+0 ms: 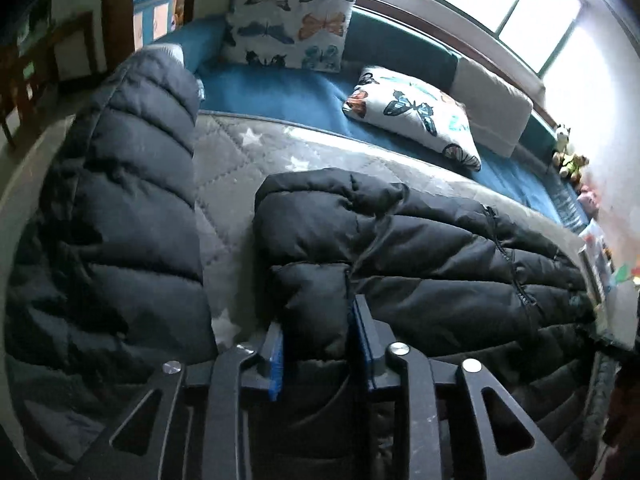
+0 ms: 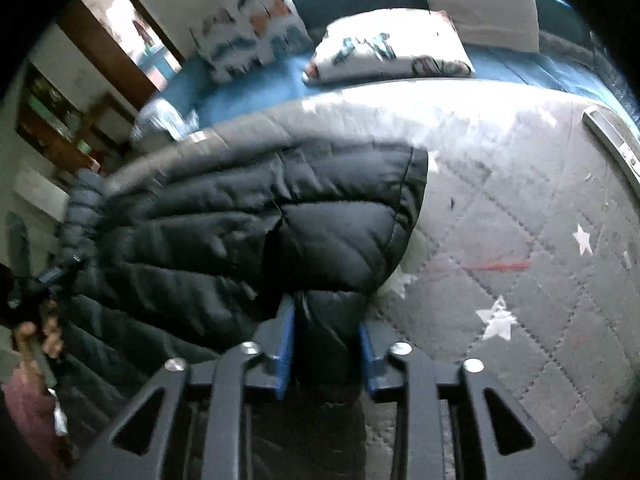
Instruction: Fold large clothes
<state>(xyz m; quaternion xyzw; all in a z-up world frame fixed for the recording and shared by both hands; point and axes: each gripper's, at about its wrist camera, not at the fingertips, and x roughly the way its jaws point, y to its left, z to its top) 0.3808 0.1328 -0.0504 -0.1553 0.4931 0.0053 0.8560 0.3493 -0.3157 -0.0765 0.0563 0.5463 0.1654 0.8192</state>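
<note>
The black puffer jacket [image 1: 400,248] lies spread on the bed's grey star-patterned quilt [image 1: 240,148], its sleeve [image 1: 120,200] stretching away toward 11 o'clock in the left wrist view. The left claw [image 1: 316,344] is pinched onto a padded fold of the jacket's edge at 6 o'clock, blue pads pressing the fabric. The right claw [image 2: 326,344] likewise clamps a bunched fold of the jacket [image 2: 260,220], with bare quilt [image 2: 520,260] off toward 3 o'clock. The step in hand looks like the grasp that begins a fold. Next, both claws would need to lift together and carry the gripped edge across the body, keeping hold so the slippery shell doesn't slide out.
</note>
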